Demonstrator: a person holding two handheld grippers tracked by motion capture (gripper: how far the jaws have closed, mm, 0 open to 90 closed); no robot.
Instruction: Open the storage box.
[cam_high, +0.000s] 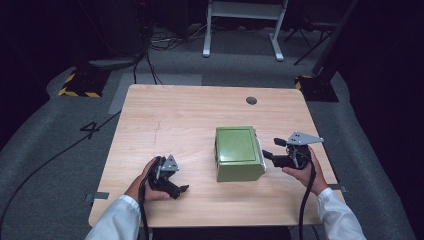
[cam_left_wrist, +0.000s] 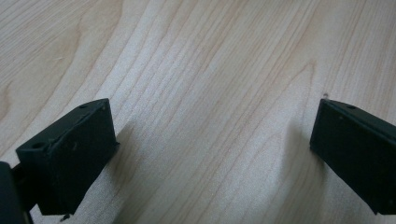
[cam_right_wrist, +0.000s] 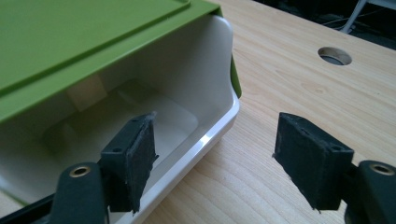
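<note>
Wooden table (cam_high: 175, 120), green box (cam_high: 238, 151), floor marking "4" (cam_high: 92, 128)

A green box (cam_high: 239, 152) with a white inside sits on the pale wood-grain table (cam_high: 170, 120).

High view: fixed overhead cam, person's side, faces fwd/down; takes in whole table (cam_high: 165, 120) and floor beyond. Left gripper view: v. close, aimed down at bare wood (cam_left_wrist: 210, 93). Right gripper view: close, low angle across tabletop at green box (cam_right_wrist: 70, 37); box (cam_high: 239, 152) and cable hole (cam_right_wrist: 334, 56) (cam_high: 251, 100) shared w/ high view.
</note>
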